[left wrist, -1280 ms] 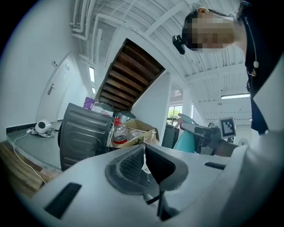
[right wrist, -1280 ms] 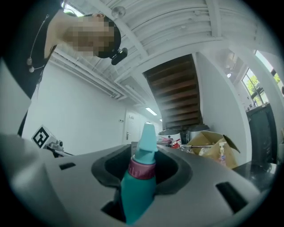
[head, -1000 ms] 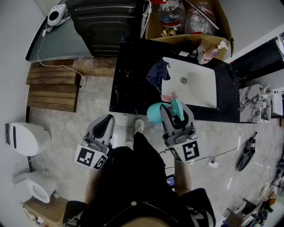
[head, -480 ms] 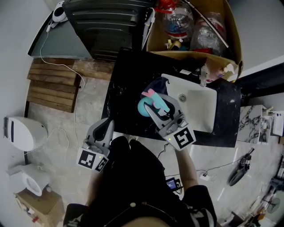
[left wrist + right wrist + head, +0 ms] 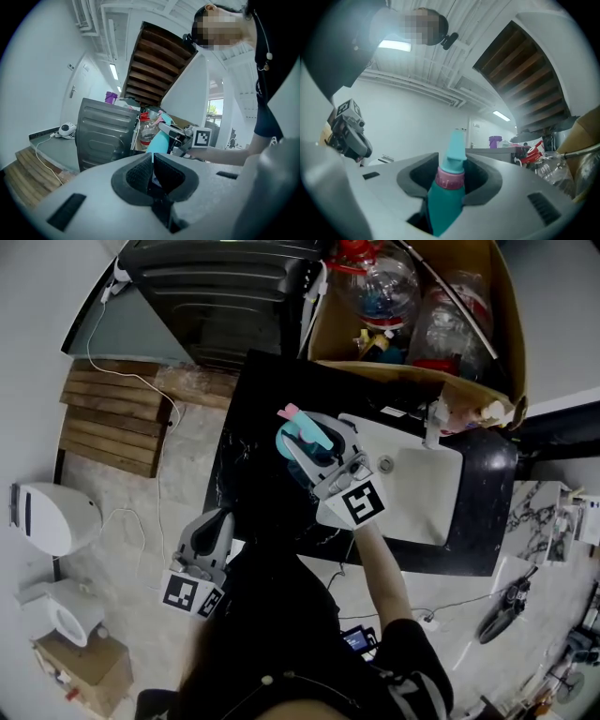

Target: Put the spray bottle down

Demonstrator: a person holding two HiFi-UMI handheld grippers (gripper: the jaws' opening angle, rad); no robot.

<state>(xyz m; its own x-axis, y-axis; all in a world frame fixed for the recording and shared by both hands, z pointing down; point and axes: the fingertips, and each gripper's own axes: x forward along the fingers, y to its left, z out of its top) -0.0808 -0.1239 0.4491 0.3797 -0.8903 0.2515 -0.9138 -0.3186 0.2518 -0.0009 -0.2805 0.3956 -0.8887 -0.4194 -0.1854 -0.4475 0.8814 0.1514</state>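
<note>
Hovering over black tabletop (image 5: 246,465) just left of the sink (image 5: 427,498), right tongs (image 5: 307,448) clamp the spray bottle (image 5: 287,440) (not yet down; presumably seeking free space), left tongs (image 5: 215,524) pressed together, empty, kept well back from the sink.

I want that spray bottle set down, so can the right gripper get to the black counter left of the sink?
Probably yes. The right gripper, shut on the spray bottle, hangs above the black counter beside the sink; nothing visible blocks the way down.
</note>
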